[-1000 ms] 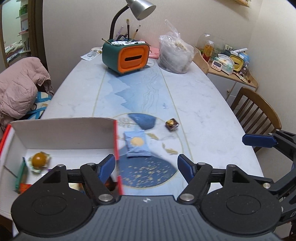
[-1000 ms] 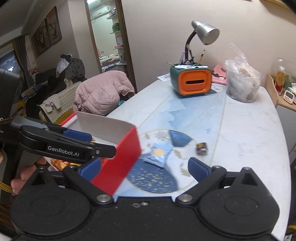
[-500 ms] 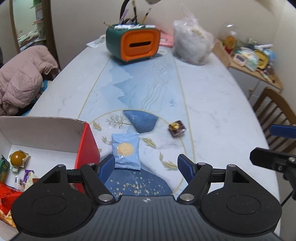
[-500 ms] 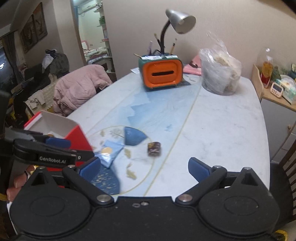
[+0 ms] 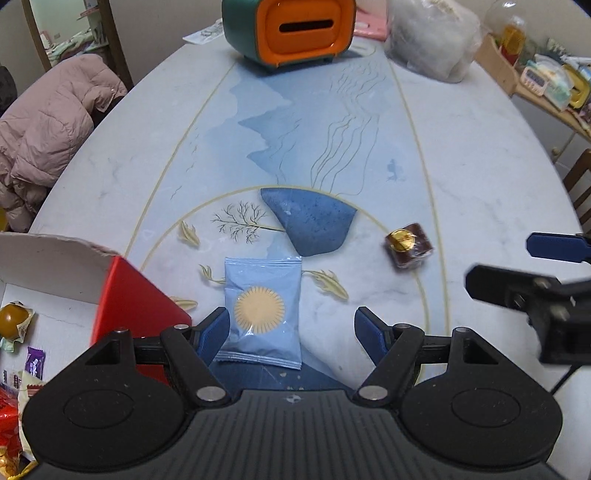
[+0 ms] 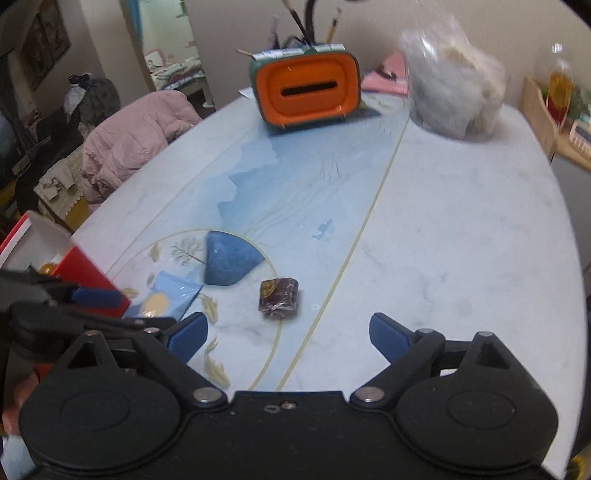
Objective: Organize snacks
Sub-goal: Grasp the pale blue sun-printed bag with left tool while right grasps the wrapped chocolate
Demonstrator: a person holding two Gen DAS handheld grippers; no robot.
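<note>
Left wrist: left gripper (image 5: 290,334) gapes over blue packet (image 5: 262,314), gripping nothing.

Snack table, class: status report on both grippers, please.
Left gripper open over light blue sun-print packet. Right gripper closing, empty, short of dark brown wrapped candy. Nothing in the way.

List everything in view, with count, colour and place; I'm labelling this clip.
packet: 1, blue with a sun, table centre, between the left gripper's fingers
candy: 1, brown with gold, right of the packet
box: 1, red and white, table's left, snacks inside
organiser: 1, green and orange, far end
bag: 1, clear, far right
jacket: 1, pink, left of the table
table: 1, white and blue
left gripper: 1, black and blue, open
right gripper: 1, black and blue, jaws closing, nothing between
</note>
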